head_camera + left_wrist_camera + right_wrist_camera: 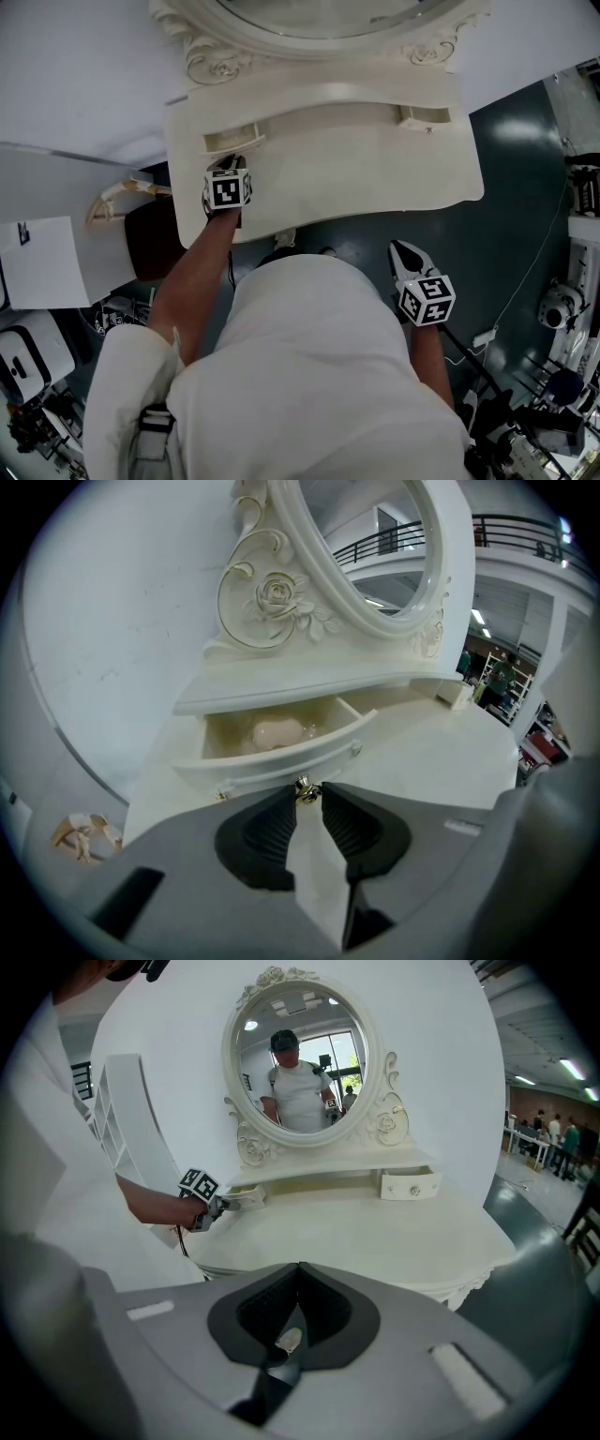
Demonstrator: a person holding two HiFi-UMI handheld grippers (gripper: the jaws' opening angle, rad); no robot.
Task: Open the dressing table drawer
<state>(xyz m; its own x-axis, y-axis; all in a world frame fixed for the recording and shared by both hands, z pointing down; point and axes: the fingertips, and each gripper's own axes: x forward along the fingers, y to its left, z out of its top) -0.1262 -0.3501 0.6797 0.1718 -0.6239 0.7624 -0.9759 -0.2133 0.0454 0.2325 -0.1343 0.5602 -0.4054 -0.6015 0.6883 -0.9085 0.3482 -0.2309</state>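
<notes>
now left tongs (308, 795) pinch knob (304, 787) of open drawer (281, 757); right tongs (299, 1271) pressed together, clear of tabletop (375, 1232) edge

The left gripper (308, 795) has its dark ribbed jaws closed on the small golden knob (304, 788) of a cream drawer (281, 758). The drawer stands partly pulled out over the table (427, 752), with a pale pink object (277, 733) inside. Above it rises an oval mirror (375, 546), a carved rose (275, 594) on its frame.
</notes>
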